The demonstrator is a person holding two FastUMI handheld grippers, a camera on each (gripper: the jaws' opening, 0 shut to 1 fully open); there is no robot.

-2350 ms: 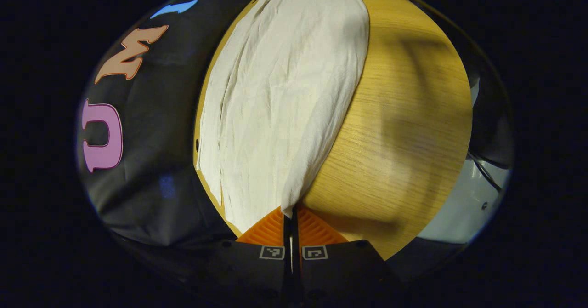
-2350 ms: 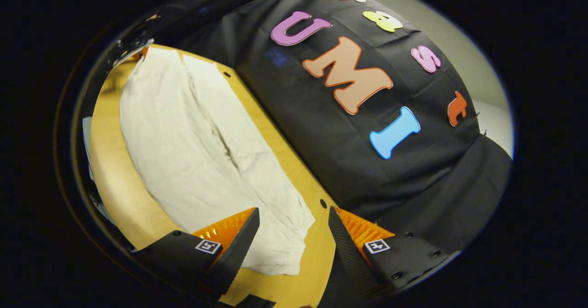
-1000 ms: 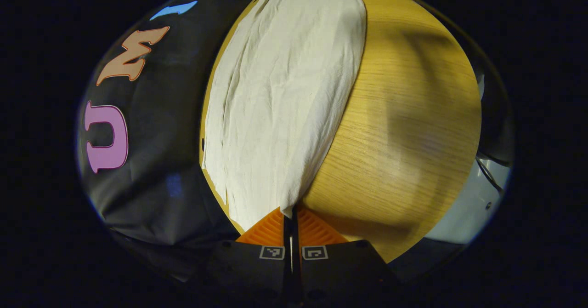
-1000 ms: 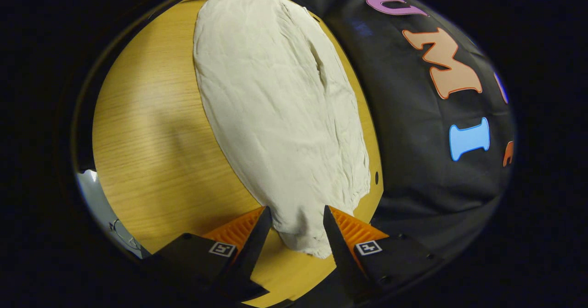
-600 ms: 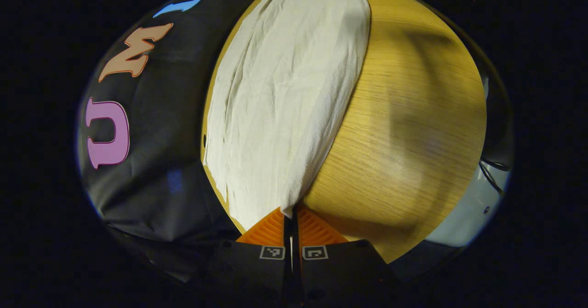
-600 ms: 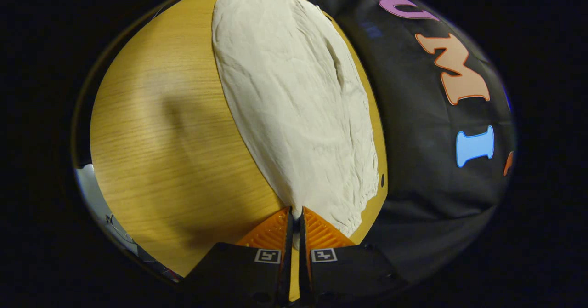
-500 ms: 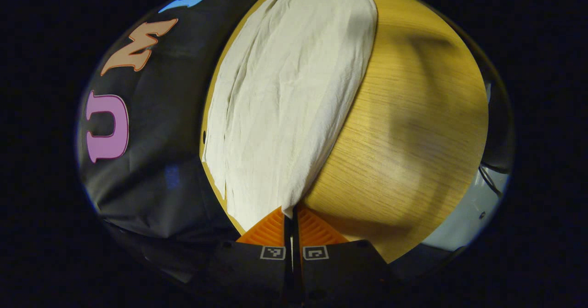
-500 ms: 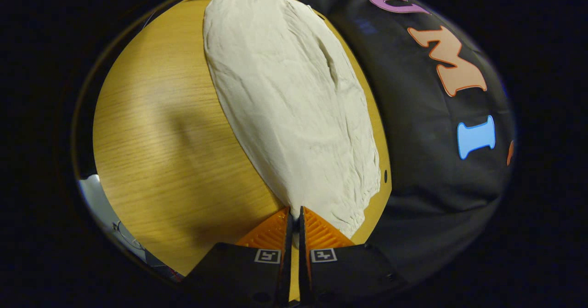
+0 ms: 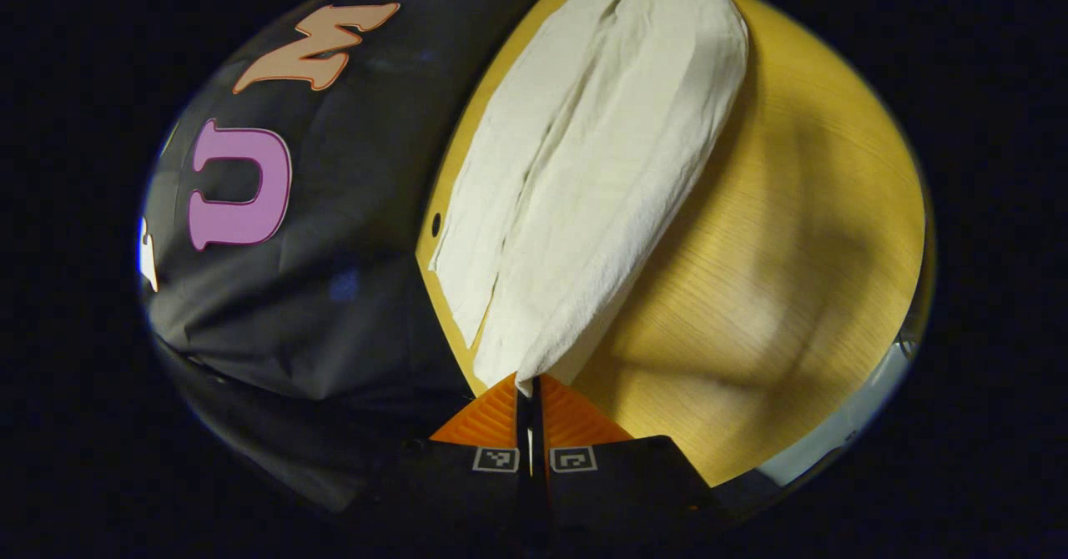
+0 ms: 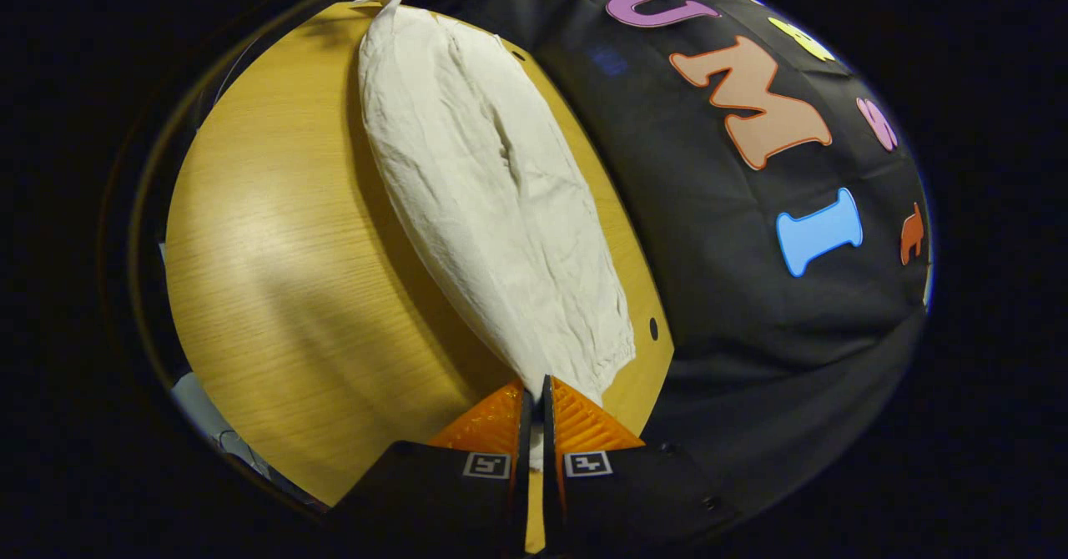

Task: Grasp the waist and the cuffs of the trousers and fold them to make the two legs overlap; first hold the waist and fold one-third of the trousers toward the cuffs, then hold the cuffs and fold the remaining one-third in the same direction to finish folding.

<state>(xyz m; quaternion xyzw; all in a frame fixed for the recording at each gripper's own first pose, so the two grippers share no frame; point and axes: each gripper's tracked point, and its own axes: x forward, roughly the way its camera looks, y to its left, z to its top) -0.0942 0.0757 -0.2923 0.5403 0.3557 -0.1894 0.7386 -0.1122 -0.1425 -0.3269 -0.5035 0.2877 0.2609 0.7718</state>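
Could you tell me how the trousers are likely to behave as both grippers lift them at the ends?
The trousers look like thin, wrinkled cloth, so they will probably sag floppily between the left gripper and right gripper. They seem light; a pinch of the edge likely holds them. The loose far leg may drag on the table.

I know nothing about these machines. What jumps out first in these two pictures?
A long pale pair of trousers stretches along the far side of a wooden table, next to the black cloth wall. At each end a claw is pinched shut on the cloth's near edge: the left claw in the left gripper view, the right claw in the right gripper view. The held edge looks raised, shadowing the wood.
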